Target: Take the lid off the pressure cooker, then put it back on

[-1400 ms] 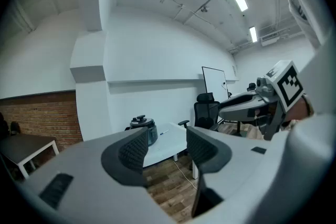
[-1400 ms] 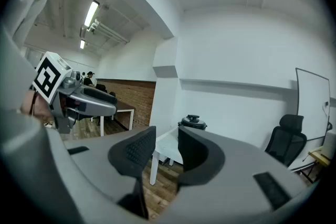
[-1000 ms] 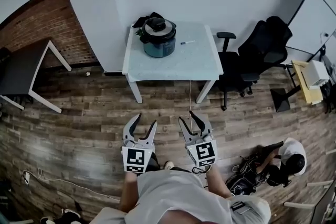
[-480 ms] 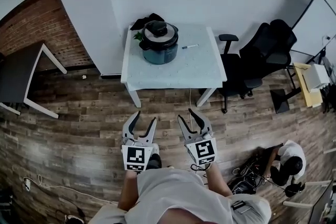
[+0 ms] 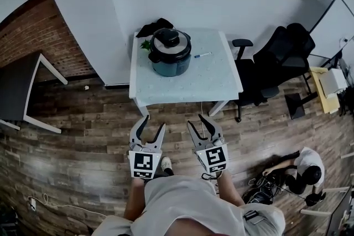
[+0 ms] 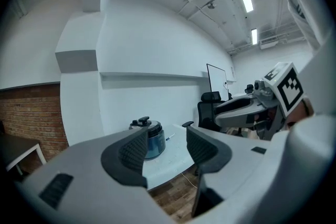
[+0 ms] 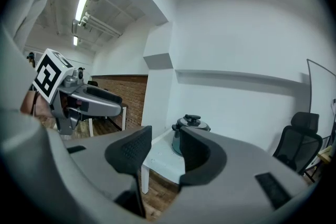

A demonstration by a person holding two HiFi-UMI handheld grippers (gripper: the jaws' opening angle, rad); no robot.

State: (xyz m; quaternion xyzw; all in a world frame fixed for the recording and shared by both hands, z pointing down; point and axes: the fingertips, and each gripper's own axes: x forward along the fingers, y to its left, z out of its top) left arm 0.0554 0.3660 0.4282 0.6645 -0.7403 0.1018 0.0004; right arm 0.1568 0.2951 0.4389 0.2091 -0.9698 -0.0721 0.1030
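A dark teal pressure cooker point(image 5: 170, 54) stands on the white table point(image 5: 210, 80) toward its far left, with its grey lid point(image 5: 169, 43) and black knob on top. It also shows in the left gripper view as the cooker point(image 6: 152, 140) and in the right gripper view as the cooker point(image 7: 181, 141). Both grippers hang over the wooden floor, well short of the table's near edge. My left gripper point(image 5: 151, 126) is open and empty. My right gripper point(image 5: 197, 121) is open and empty too.
A pen point(image 5: 201, 55) lies on the table right of the cooker; a dark cloth point(image 5: 152, 26) sits behind it. Black office chairs point(image 5: 276, 63) stand right of the table. A dark desk point(image 5: 19, 91) is at left. A crouching person point(image 5: 301, 171) and cables are at lower right.
The view has moved closer to the table: the table and cooker sit lower and larger in the head view. Both grippers stay open in the same pose.
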